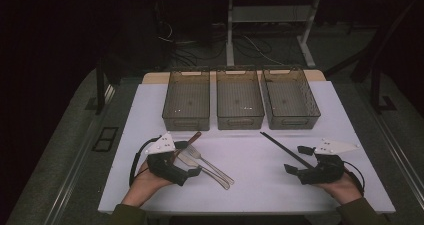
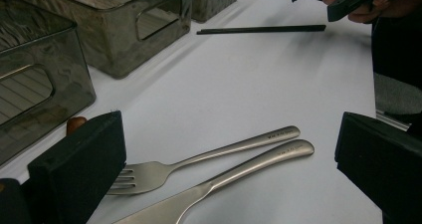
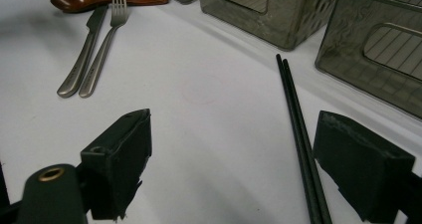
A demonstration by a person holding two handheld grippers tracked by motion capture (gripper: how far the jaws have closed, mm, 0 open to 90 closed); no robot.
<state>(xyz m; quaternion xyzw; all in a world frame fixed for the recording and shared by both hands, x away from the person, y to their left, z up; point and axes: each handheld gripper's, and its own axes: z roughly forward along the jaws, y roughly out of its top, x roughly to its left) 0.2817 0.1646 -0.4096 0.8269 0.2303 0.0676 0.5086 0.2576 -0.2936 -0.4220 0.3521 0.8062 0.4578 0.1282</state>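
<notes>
Tools (image 1: 191, 161) (image 1: 297, 158) rest low, jaws wide, beside fork (image 1: 207, 160) and chopsticks (image 1: 285, 148).

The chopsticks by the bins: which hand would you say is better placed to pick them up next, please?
Probably the right. The right tool stands open with the chopsticks running between its jaws, while the left tool sits across the table by the fork.

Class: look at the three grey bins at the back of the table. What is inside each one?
All three bins appear empty: only ribbed floors show through their open tops. The near inside walls are hidden from above.
</notes>
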